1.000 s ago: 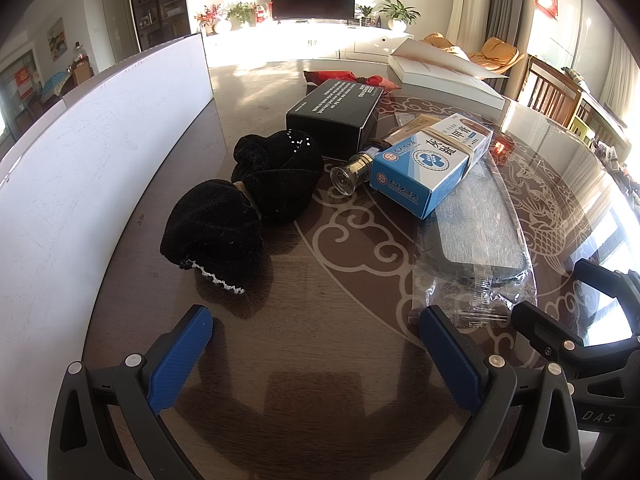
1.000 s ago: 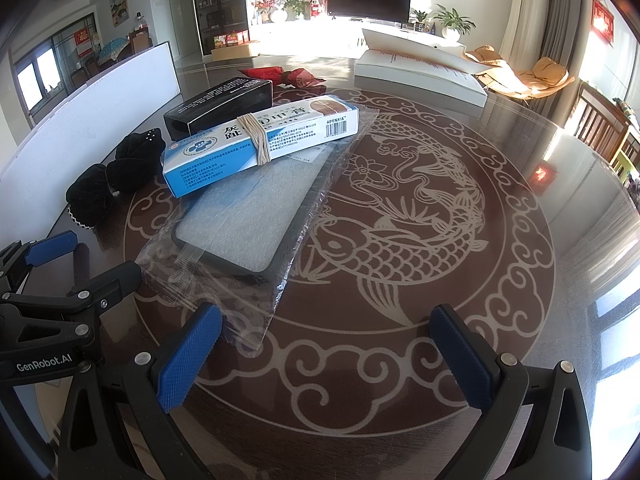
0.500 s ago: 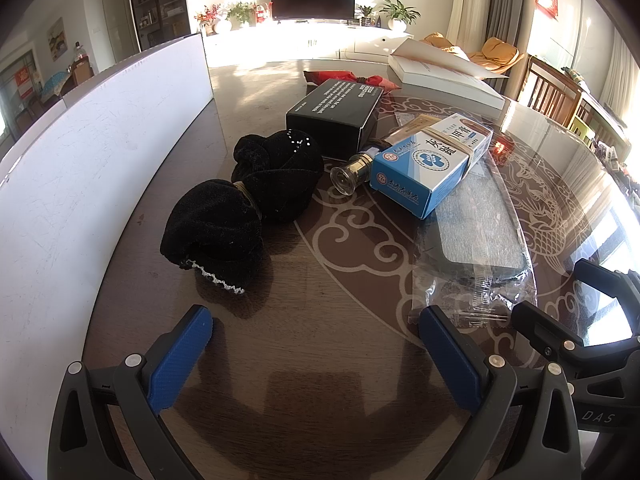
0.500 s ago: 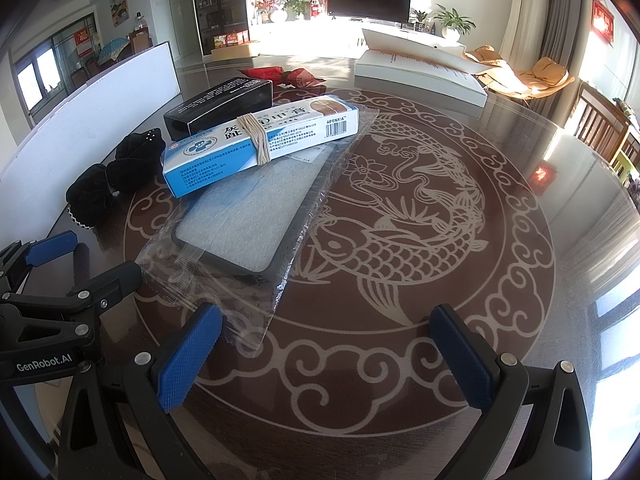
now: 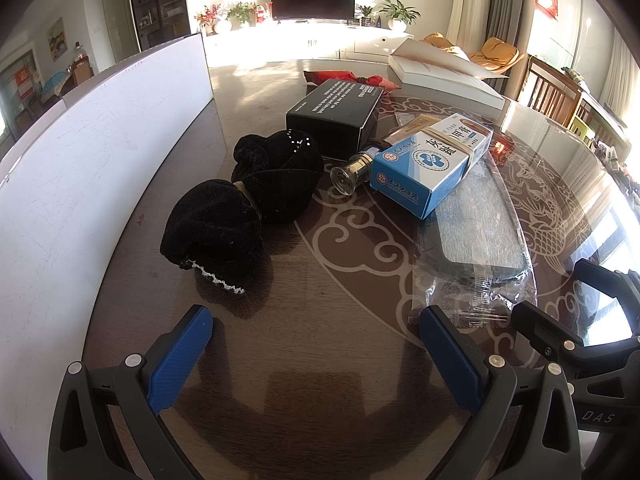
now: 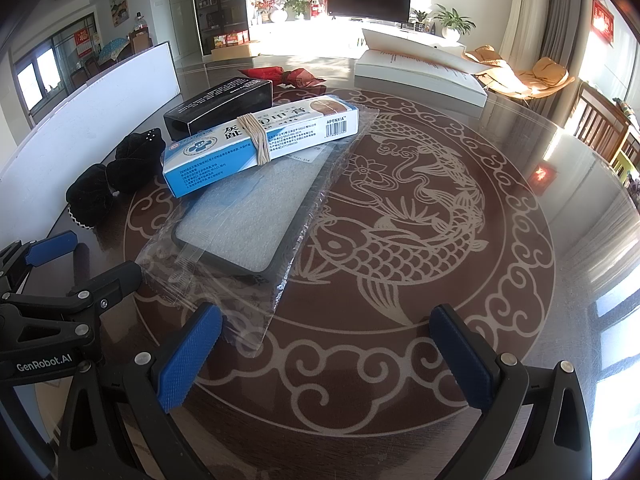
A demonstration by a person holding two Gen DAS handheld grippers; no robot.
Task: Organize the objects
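With both the left tongs (image 5: 316, 356) and right tongs (image 6: 324, 348) spread wide and empty above the table (image 6: 500, 280), the sensible first pick is the banded blue medicine box (image 6: 260, 144) (it lies atop the bagged phone case (image 6: 248, 216)), gripped across its narrow sides.

nothing has shifted across the views. the left gripper (image 5: 316, 354) and the right gripper (image 6: 330, 346) hover exactly as before.

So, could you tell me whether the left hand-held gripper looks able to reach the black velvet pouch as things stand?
Probably yes: the left hand-held gripper is open, the black velvet pouch lies just ahead, slightly left, with only bare table between them.
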